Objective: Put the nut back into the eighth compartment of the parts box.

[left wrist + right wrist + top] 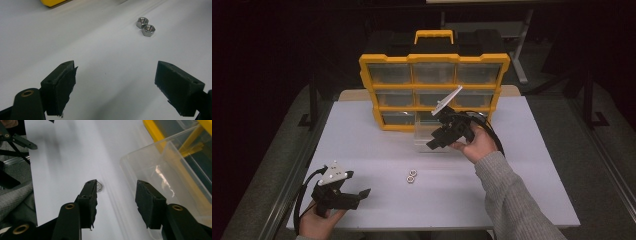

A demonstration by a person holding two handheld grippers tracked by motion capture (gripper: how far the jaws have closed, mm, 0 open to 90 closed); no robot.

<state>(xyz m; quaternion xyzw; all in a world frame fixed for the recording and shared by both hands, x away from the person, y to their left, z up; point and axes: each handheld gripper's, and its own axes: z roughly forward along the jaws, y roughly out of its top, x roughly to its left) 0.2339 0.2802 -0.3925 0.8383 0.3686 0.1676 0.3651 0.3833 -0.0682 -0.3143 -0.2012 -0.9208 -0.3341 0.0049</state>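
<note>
Two nuts [411,175] are left on the bench [512,175], not yet placed in the pulled-out clear drawer [424,137]. Both the left tongs [354,196] and right tongs [435,142] are held apart, empty.

Two steel hex nuts [411,175] lie touching on the white table [362,150].

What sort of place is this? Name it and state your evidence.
Probably a workshop or lab bench: a yellow parts organizer with clear drawers stands on a plain white table, two steel nuts lie loose, and the surroundings are dark.
</note>
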